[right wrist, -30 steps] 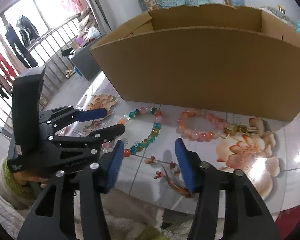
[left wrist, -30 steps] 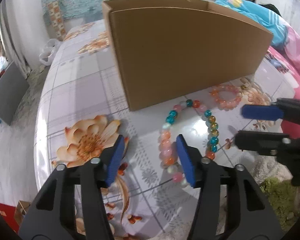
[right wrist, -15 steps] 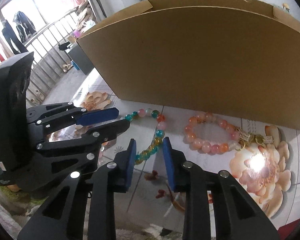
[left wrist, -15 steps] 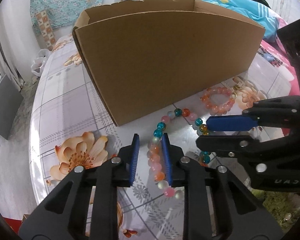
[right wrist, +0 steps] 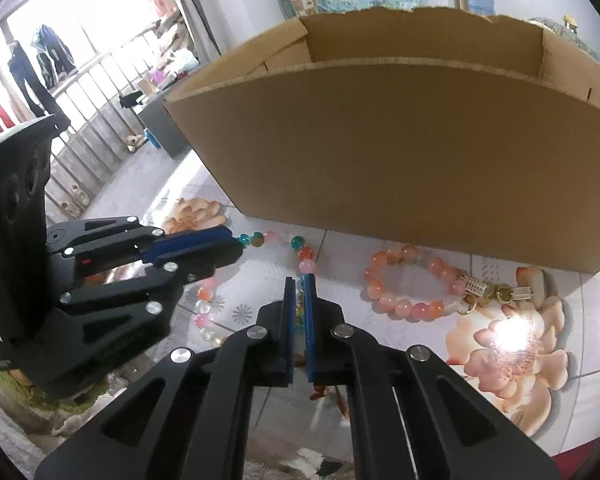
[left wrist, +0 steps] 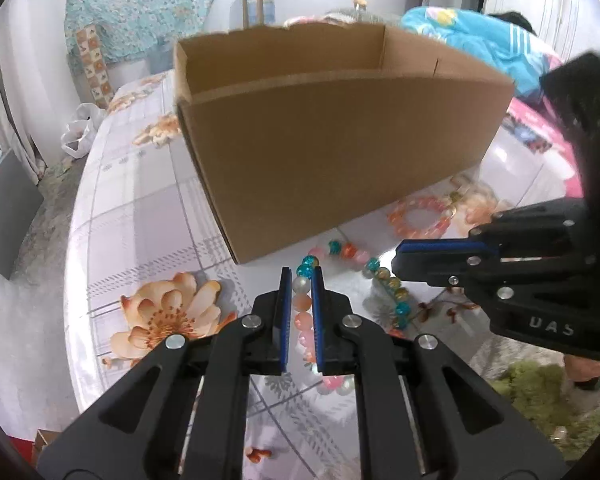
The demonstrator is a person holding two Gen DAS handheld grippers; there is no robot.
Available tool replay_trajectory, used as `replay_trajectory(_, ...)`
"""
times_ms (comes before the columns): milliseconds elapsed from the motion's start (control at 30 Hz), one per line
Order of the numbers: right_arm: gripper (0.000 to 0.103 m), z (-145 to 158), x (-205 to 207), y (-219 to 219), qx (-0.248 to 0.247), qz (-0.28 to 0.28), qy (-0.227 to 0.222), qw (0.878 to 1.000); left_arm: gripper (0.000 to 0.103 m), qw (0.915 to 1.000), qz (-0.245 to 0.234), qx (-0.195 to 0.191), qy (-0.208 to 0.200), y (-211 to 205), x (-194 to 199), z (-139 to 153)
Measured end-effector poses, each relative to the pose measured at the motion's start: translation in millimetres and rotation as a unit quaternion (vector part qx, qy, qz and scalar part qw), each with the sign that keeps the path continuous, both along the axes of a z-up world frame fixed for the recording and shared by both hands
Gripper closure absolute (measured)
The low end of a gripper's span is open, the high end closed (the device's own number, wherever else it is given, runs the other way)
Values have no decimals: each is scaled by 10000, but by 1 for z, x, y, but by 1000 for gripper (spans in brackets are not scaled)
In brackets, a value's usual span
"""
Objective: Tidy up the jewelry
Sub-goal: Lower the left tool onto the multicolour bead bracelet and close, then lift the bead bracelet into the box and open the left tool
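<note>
While both pairs of blue pads have just been closing, we now pinch the multicoloured bead strand (left wrist: 342,276) at two places: our left gripper (left wrist: 301,276) clamps the pale pink and white beads on one side of the loop, and our right gripper (right wrist: 298,284) is clenched on the teal and amber beads on the other side. It lies on the flowered tablecloth (left wrist: 140,216) just in front of the open cardboard box (left wrist: 332,152), with the pink bracelet (right wrist: 412,284) and its gold charms resting beside it, untouched. We judge the strand light but limp, so it will sag and swing between our two holds. Its glassy, round beads look slippery, so the pads could slide off one. Gripping across a bead, or the cord between two, seems safest.
</note>
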State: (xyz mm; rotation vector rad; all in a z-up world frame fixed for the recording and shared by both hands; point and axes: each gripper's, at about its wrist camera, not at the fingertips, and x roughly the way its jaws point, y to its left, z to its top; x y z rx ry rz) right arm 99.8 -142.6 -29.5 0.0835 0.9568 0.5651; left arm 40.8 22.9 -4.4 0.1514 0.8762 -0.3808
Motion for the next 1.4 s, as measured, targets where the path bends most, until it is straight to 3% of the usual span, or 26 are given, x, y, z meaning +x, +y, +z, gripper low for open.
replay_trajectory(367, 99, 47, -31, -23, 337, 73, -722, 9968, 95, 9954, -269, -785, -476, 13, -29, 77)
replay_trajectory(633, 99, 100, -29, -49, 886, 186, -1211, 9885, 95, 9888, -737, -950, -882, -6, -27, 142)
replay_trajectory(733, 92, 113, -22, -65, 1306, 272, -1208, 9837, 95, 9849, -949, -1031, -1013, -15, -23, 165)
replay_trajectory(767, 82, 117, -19, -68, 1372, 242, -1249, 9823, 95, 9834, -1015, -1019, -1108, -19, -23, 173)
replay_trajectory(800, 74, 119, -16, -71, 1419, 211, -1283, 9813, 95, 9825, -1049, -1019, -1154, -21, -22, 178)
replay_trajectory(900, 69, 122, -9, -77, 1613, 195, -1299, 9781, 95, 9774, -1252, -1002, -1374, -34, -22, 198)
replay_trajectory(1100, 69, 111, 2, -86, 1918, 92, -1163, 9745, 95, 9720, -1468, -970, -1558, -48, -21, 219)
replay_trajectory(1367, 69, 108, 18, -111, 2881, 107, -839, 9538, 95, 9672, -1633, -922, -1715, -60, -17, 238)
replay_trajectory(1400, 75, 107, 20, -113, 2936, 103, -820, 9524, 95, 9666, -1657, -934, -1720, -61, -15, 240)
